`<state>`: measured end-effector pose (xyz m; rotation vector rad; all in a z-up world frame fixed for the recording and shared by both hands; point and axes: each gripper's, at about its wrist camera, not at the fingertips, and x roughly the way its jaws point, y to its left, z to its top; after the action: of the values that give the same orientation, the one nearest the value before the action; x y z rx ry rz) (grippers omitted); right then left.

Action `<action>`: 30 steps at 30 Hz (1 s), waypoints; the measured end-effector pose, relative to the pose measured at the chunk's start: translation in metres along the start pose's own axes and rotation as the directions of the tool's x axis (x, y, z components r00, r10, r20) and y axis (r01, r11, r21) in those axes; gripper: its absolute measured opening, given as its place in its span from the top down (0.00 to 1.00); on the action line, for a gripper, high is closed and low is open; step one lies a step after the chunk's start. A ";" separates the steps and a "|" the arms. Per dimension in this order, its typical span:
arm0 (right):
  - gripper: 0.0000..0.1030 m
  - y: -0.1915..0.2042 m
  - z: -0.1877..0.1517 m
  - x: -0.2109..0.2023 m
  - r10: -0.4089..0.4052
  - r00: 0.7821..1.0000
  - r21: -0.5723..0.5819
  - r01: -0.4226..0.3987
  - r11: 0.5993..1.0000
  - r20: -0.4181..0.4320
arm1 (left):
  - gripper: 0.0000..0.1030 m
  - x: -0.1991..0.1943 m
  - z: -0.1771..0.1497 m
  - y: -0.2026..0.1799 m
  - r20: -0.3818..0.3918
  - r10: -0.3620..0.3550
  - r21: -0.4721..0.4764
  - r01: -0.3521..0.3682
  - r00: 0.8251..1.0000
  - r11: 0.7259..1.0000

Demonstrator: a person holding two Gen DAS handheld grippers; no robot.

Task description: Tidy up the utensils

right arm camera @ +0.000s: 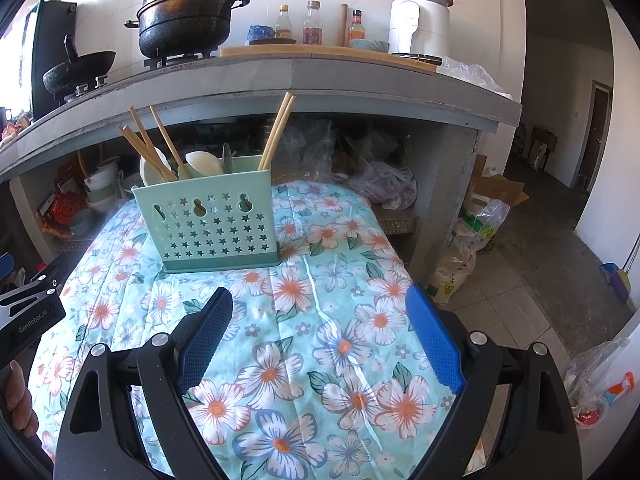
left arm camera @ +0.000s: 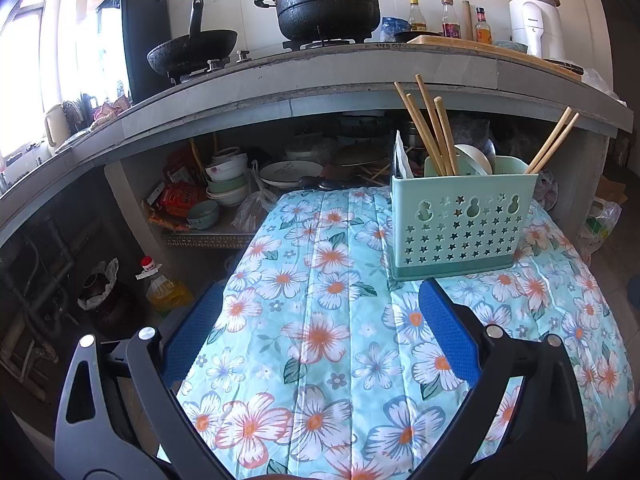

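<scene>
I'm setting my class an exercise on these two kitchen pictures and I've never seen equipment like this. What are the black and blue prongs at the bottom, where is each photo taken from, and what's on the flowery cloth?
Each picture comes from a wide-angle camera fixed on a hand-held gripper, looking forward along its two blue-padded fingers. One shows the left gripper, the other the right gripper; a person holds one in each hand. Both are open and hold nothing. On the floral cloth stands a green utensil holder with star-shaped holes, containing wooden chopsticks and pale spoons. Behind it is a kitchen counter with a black pot.
</scene>
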<state>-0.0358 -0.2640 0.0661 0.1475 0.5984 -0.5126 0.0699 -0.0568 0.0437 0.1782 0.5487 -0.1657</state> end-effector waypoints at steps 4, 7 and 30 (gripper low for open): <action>0.17 0.000 0.000 0.001 0.000 1.000 0.000 0.000 1.000 0.000 | 0.08 0.000 0.000 0.000 0.000 0.000 0.003 0.000 1.000 1.000; 0.17 0.000 0.000 0.001 0.000 1.000 0.000 0.000 1.000 0.000 | 0.08 0.000 0.000 0.000 0.001 -0.001 0.001 0.001 1.000 1.000; 0.17 0.001 0.000 0.004 0.003 1.000 -0.001 -0.003 1.000 -0.004 | 0.08 0.003 0.001 0.000 -0.006 -0.001 0.006 0.001 1.000 1.000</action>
<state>-0.0324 -0.2643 0.0642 0.1478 0.6019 -0.5093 0.0725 -0.0574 0.0427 0.1844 0.5547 -0.1675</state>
